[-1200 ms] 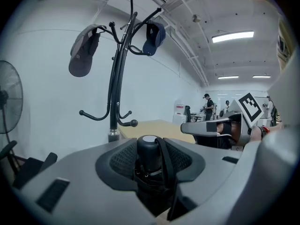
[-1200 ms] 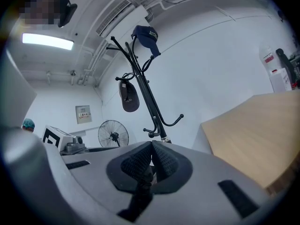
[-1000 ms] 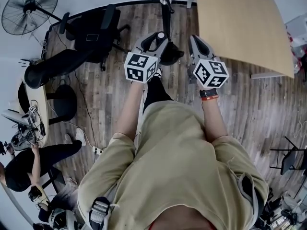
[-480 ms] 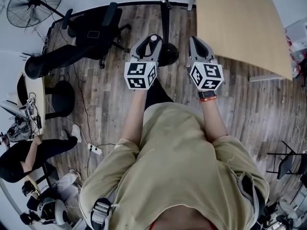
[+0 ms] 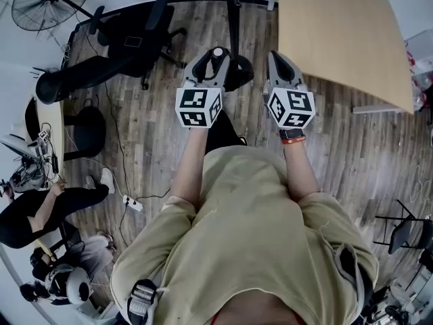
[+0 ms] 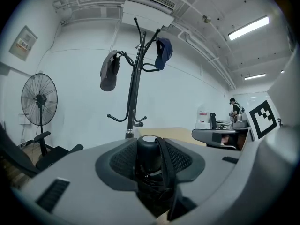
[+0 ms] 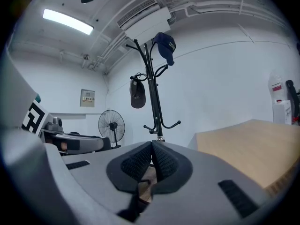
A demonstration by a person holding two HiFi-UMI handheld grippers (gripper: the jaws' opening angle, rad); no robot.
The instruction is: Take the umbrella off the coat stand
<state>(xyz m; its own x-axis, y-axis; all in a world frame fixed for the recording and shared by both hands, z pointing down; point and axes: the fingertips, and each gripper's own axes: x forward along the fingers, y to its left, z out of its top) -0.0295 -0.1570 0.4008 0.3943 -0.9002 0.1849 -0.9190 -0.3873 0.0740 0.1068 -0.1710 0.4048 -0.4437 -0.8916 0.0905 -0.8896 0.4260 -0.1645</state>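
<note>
L tongs (image 6: 151, 159) clamped on black folded umbrella (image 6: 147, 146), off the black metal coat stand (image 6: 135, 83) at 12 o'clock. R tongs (image 7: 151, 158) pressed together, empty, at umbrella's 3 o'clock.

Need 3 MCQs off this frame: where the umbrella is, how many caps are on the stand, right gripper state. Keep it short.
1. Where is the umbrella?
A) hanging on the coat stand
B) in the left gripper
C) in the right gripper

2. How many caps hang on the coat stand?
A) none
B) two
C) four

3. The right gripper's jaws are:
A) together, empty
B) wide apart
C) closed on a cap

1 B: the left gripper view shows it clamped between the jaws.
2 B: one grey cap and one blue cap hang there.
3 A: the jaws meet with nothing between them.
</note>
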